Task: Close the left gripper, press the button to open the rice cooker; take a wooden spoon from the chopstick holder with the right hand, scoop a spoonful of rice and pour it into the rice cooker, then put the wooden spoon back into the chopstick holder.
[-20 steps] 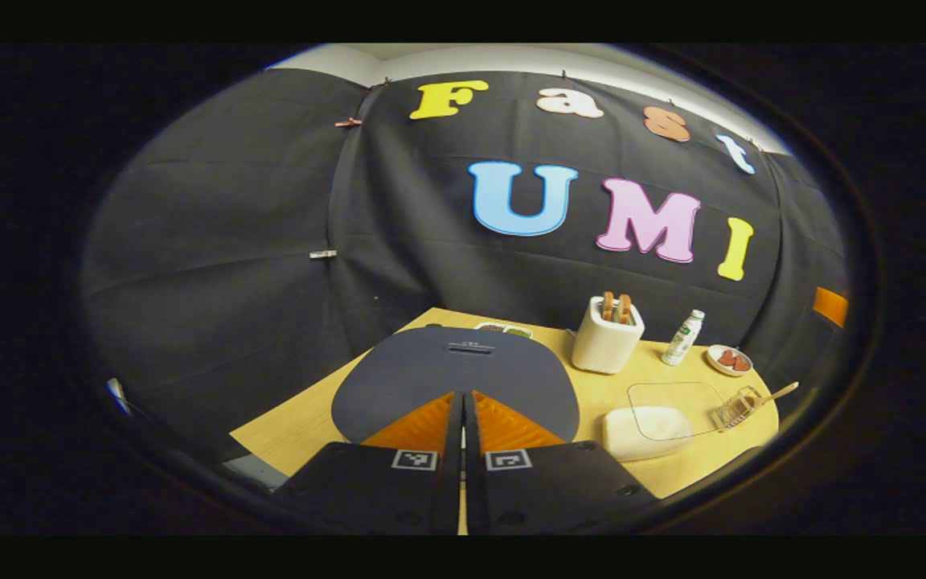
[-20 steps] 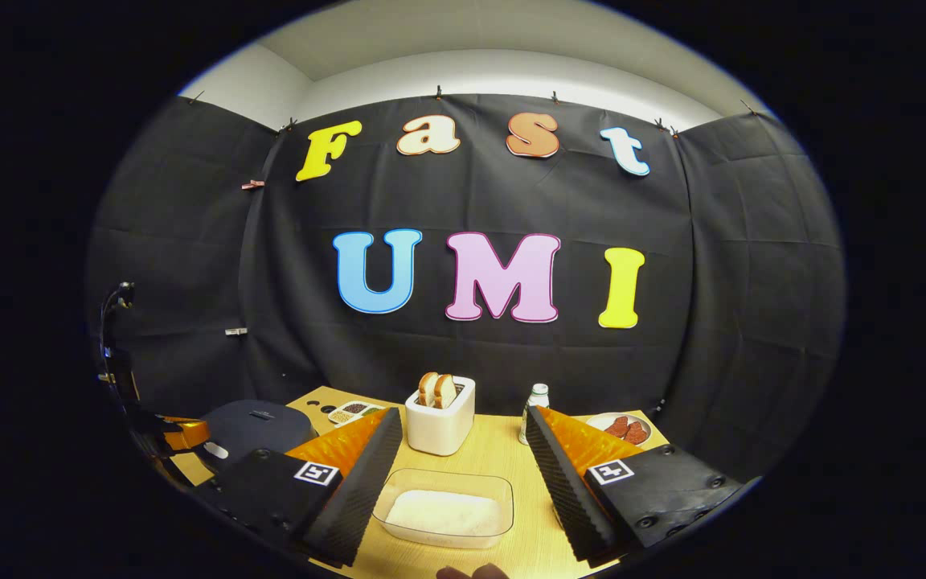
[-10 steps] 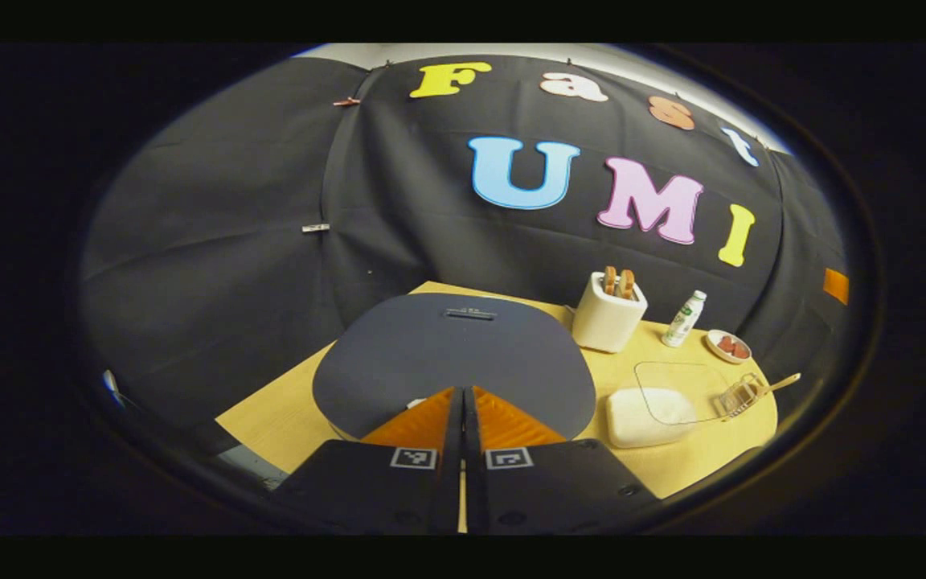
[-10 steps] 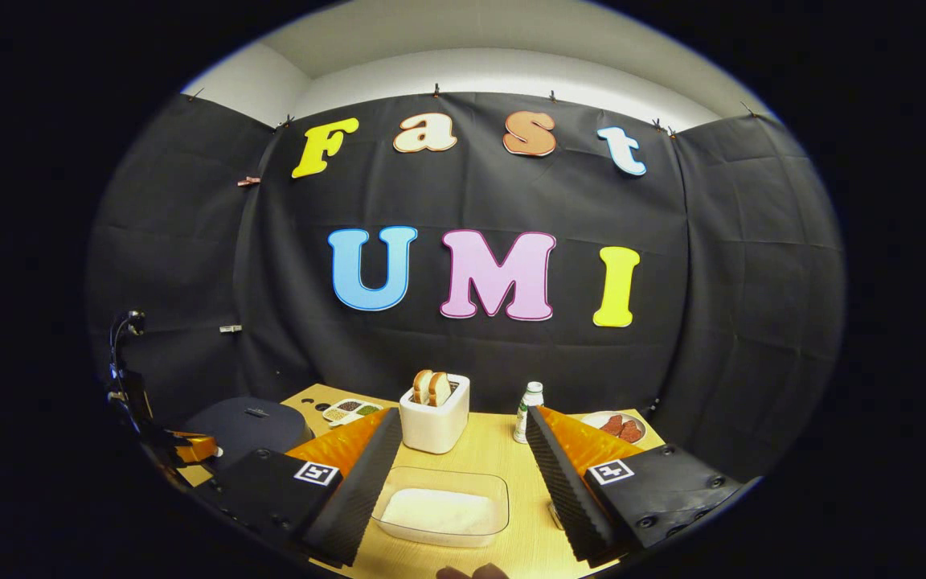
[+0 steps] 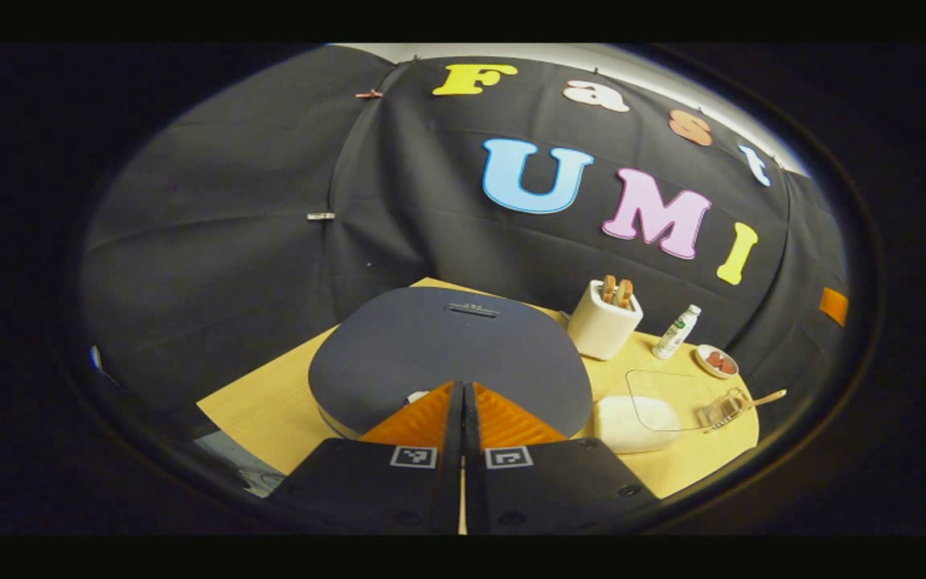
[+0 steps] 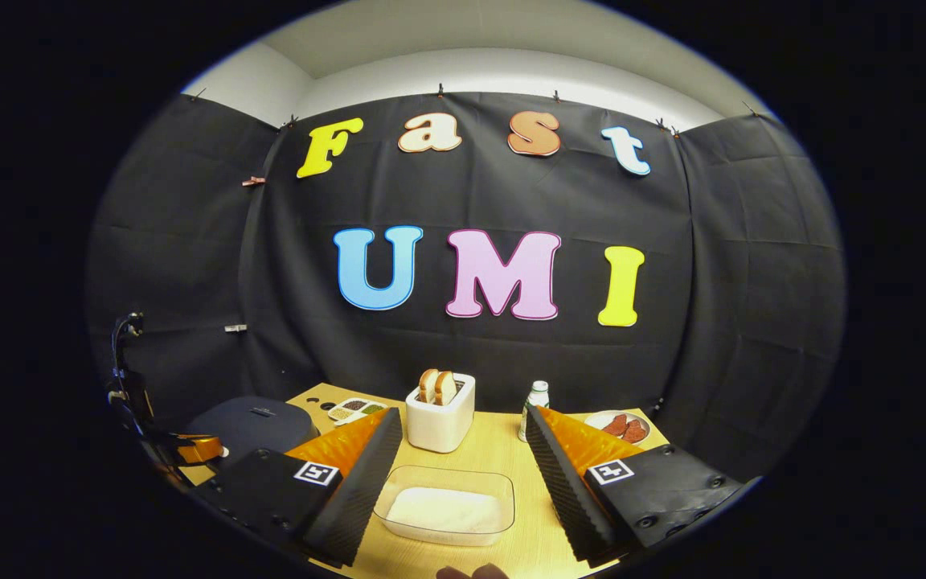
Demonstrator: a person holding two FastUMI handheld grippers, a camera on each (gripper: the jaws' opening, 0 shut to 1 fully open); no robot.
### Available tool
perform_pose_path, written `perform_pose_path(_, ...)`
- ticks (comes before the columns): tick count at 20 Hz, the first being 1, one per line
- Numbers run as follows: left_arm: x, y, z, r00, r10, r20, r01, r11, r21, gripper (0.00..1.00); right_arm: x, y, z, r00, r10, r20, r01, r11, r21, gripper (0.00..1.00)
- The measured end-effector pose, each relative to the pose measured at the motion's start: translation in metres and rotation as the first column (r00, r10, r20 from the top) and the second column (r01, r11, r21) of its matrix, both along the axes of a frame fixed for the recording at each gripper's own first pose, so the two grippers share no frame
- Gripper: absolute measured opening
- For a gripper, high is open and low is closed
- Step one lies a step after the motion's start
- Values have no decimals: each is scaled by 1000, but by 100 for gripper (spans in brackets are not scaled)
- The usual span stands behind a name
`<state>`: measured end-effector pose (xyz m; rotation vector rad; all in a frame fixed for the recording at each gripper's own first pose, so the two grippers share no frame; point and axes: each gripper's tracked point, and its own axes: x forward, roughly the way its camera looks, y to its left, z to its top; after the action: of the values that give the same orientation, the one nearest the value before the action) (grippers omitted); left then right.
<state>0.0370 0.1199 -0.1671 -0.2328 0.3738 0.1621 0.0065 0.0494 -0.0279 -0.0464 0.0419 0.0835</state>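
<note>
The rice cooker [image 5: 447,354] has a dark rounded lid, which is down. My left gripper [image 5: 463,388] is shut with nothing between its fingers, its tips low over the lid's near edge. A small white button [image 5: 416,396] peeks out just left of the tips. In the right gripper view the left gripper [image 6: 190,449] sits against the rice cooker [image 6: 250,422]. A clear box of rice [image 6: 447,508] lies between the open fingers of my right gripper [image 6: 463,418], below them. The wire chopstick holder [image 5: 722,408] with the wooden spoon [image 5: 762,397] stands at the table's right end.
A white toaster [image 6: 440,414] with two bread slices, a small bottle [image 6: 538,400] and a plate of red food [image 6: 620,425] line the back of the wooden table [image 6: 495,450]. A small sectioned dish [image 6: 354,408] sits behind the cooker. Fingertips [image 6: 471,572] show at the bottom edge.
The left gripper has come down and closer to the cooker lid, and the white button now shows beside its tips. The right gripper has hardly moved and stays open.
</note>
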Motion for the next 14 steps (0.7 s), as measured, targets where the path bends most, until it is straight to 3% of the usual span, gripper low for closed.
perform_pose_path(6, -3, 2, 1, 1000, 2, 24, -2, 1000, 0, 7, -4, 2, 0, 1000, 11, 0, -11, 1000, 5, 96)
perform_pose_path(11, 0, 3, 3, 999, 32, -10, -31, 995, 99, 7, -7, 2, 2, 1000, 17, 4, -17, 1000, -1, 96)
perform_pose_path(14, -1, 4, 20, 998, 44, 43, -49, 991, 125, 7, -9, -1, 8, 1000, 13, 19, -13, 1000, -6, 96)
